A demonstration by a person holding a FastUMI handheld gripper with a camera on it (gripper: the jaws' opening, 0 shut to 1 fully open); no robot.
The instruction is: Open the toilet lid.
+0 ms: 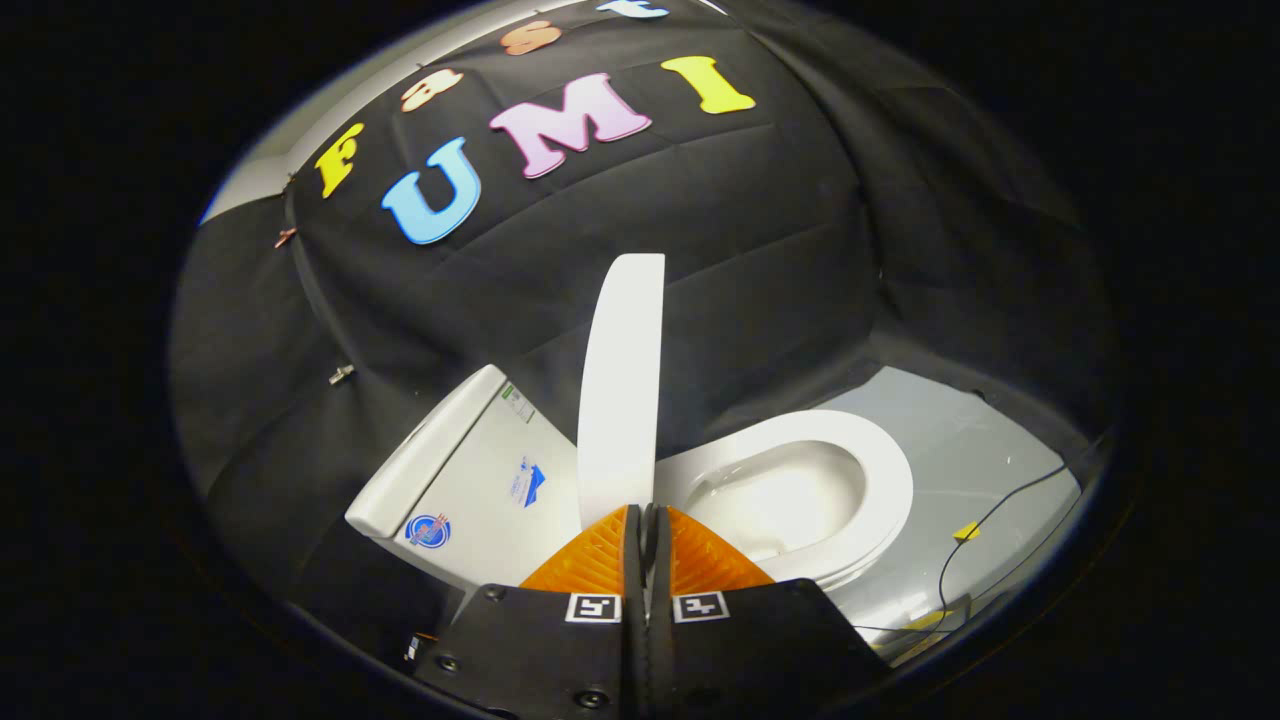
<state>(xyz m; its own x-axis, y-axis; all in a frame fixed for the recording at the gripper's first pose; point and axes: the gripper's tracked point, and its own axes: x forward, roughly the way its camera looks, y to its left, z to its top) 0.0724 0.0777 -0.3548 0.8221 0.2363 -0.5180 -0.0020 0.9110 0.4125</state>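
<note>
Claw (645, 515) closed beside raised lid (622, 390)

Black cloth (760, 260), creased and held by small clips (341, 375), forms the booth wall. The floor (960, 450) is pale grey. A thin black cable (985, 530) and yellow tape pieces (966, 532) lie on it.

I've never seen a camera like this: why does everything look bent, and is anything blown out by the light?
Gripper view: fisheye bends the raised white toilet lid and floor; the white seat ring glares softly; the claw, fingers together, sits near and slightly soft.
</note>
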